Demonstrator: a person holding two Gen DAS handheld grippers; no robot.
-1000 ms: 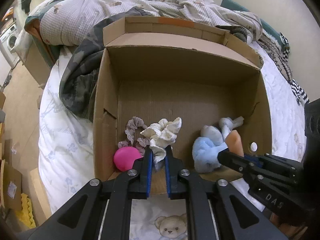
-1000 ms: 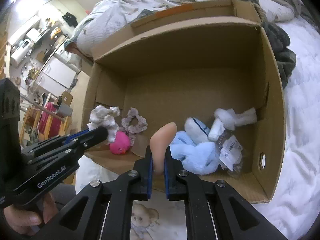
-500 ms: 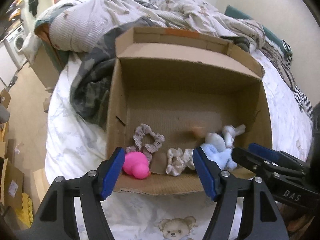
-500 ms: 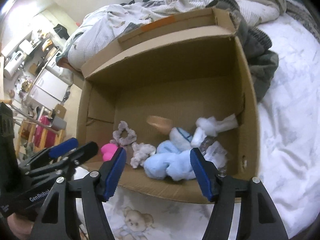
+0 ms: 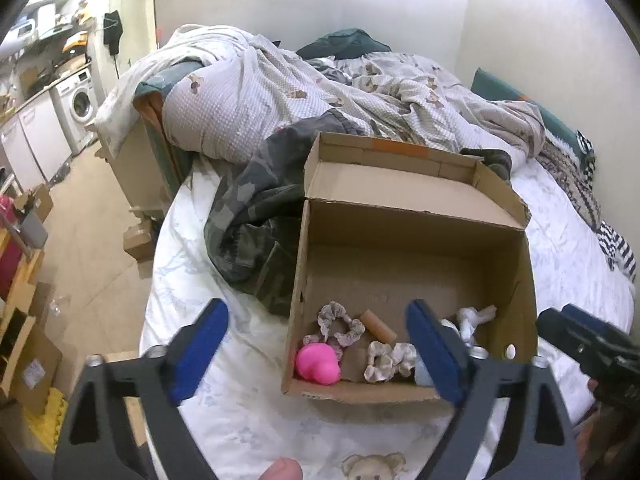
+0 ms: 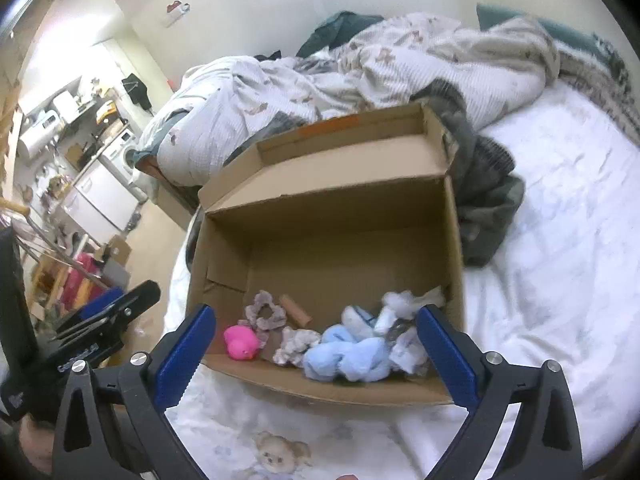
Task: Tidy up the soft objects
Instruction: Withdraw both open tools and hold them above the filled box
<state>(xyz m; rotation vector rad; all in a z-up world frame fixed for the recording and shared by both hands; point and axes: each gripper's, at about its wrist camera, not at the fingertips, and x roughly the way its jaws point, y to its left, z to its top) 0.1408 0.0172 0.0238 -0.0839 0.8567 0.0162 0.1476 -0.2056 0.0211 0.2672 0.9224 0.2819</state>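
Note:
An open cardboard box (image 5: 412,240) (image 6: 340,220) sits on the bed. Inside lie a pink soft toy (image 5: 318,363) (image 6: 241,342), a grey-pink scrunchie (image 5: 336,322) (image 6: 266,314), a cream scrunchie (image 5: 390,360) (image 6: 296,346), a tan sponge (image 5: 378,325) (image 6: 295,310), a light blue cloth bundle (image 6: 352,356) and a white knotted cloth (image 5: 474,316) (image 6: 404,302). My left gripper (image 5: 316,356) is open and empty, in front of the box's near wall. My right gripper (image 6: 316,360) is open and empty, also before the near wall; it shows in the left wrist view (image 5: 592,344).
A camouflage garment (image 5: 256,216) lies left of the box, with a rumpled duvet (image 5: 320,88) behind. The white bear-print sheet (image 6: 560,240) spreads to the right. The bed's edge drops to the floor (image 5: 92,220) on the left, with cardboard boxes there.
Both grippers opened: the left let go of the cream scrunchie, the right let go of the tan sponge. Both items now lie in the box. Both grippers have pulled back and up.

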